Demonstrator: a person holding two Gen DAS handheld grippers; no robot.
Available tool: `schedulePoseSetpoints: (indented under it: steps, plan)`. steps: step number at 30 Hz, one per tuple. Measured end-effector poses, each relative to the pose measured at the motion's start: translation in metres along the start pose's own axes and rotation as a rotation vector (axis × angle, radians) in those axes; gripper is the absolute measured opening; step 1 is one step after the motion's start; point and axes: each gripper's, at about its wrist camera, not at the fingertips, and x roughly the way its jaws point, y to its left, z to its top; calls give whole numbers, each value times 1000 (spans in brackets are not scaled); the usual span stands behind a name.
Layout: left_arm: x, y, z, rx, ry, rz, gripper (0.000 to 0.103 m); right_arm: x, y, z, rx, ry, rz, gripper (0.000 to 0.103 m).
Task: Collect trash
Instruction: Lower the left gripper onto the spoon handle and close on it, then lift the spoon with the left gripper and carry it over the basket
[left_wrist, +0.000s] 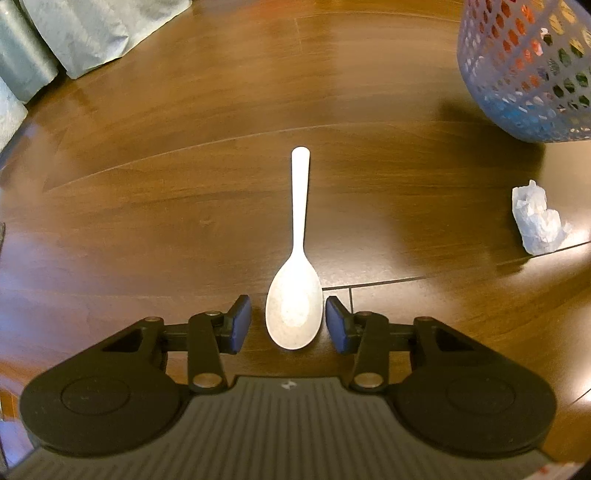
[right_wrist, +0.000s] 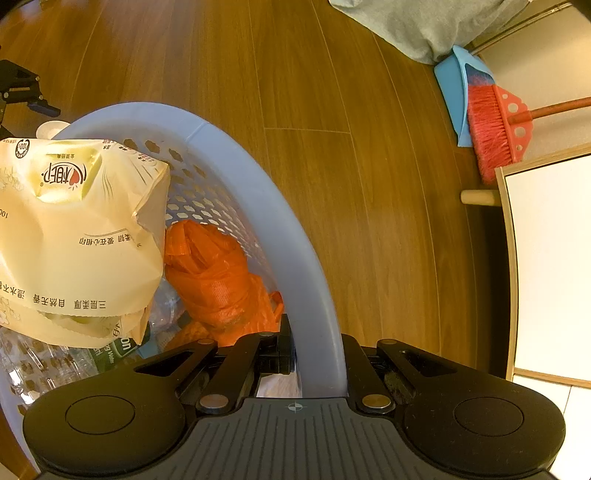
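A white plastic spoon (left_wrist: 295, 284) lies on the wooden floor, handle pointing away. My left gripper (left_wrist: 289, 323) is open, its blue pads either side of the spoon's bowl and not touching it. A crumpled white tissue (left_wrist: 537, 219) lies to the right. The lilac mesh basket (left_wrist: 528, 70) stands at the far right. In the right wrist view my right gripper (right_wrist: 319, 360) is shut on the basket rim (right_wrist: 291, 236). Inside the basket are a yellow tissue pack (right_wrist: 77, 236), an orange bag (right_wrist: 218, 277) and clear plastic bottles (right_wrist: 44, 365).
Grey-green fabric (left_wrist: 74, 37) hangs at the far left of the floor. A red broom (right_wrist: 495, 129) and blue dustpan (right_wrist: 456, 88) lean by white furniture (right_wrist: 550, 266) at the right. The left gripper (right_wrist: 22, 92) shows beyond the basket.
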Motion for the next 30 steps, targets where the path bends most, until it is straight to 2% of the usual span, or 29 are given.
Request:
schedulePoseSetpoints:
  steps: [3,15,30]
  plan:
    - [-1,1,-2,-9,-2,-9,28,0,0,0,-1,-1,-1,0]
    - [-14,3,-2,-5,-1,-8,26,-2,2,2,-8,-2,-4,0]
    - [-71,-1,-2,12,-30,-28,26,-2,2,3,-6,-1,-1,0]
